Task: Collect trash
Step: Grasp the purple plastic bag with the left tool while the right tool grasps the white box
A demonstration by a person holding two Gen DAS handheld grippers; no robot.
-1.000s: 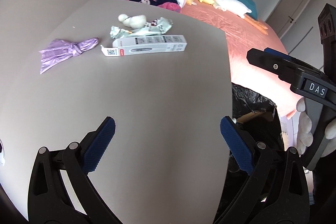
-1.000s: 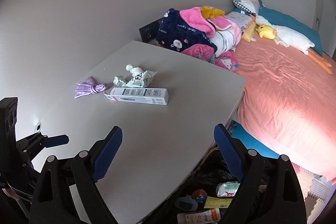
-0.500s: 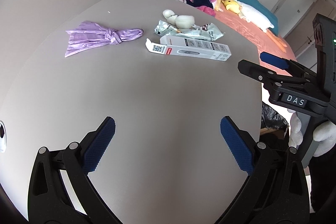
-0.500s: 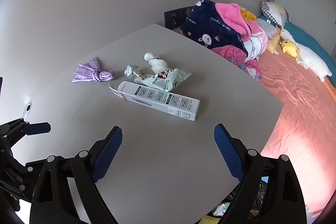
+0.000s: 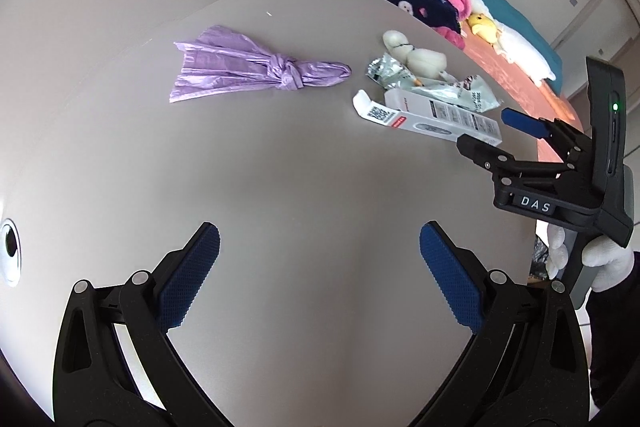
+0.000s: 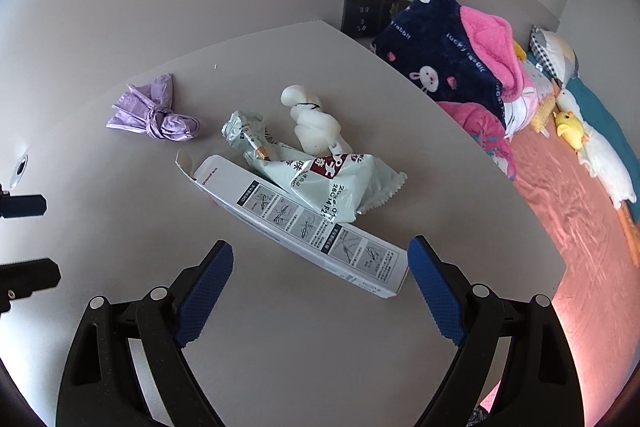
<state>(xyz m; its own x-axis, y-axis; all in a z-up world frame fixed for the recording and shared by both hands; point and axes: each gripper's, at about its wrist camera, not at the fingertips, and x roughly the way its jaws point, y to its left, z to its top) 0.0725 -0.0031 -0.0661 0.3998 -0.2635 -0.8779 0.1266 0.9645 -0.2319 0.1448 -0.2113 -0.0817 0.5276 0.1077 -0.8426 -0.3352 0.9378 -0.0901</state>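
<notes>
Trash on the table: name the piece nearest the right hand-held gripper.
The long white carton: its near end lies beside the open right hand-held gripper, ahead of the green wrapper and purple bag.

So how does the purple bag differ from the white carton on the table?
The purple bag is soft, crumpled plastic tied in a knot; the white carton is rigid, long and printed, its end flap open. The bag lies alone; the carton touches a green wrapper. Both rest ungrasped on the table.
</notes>
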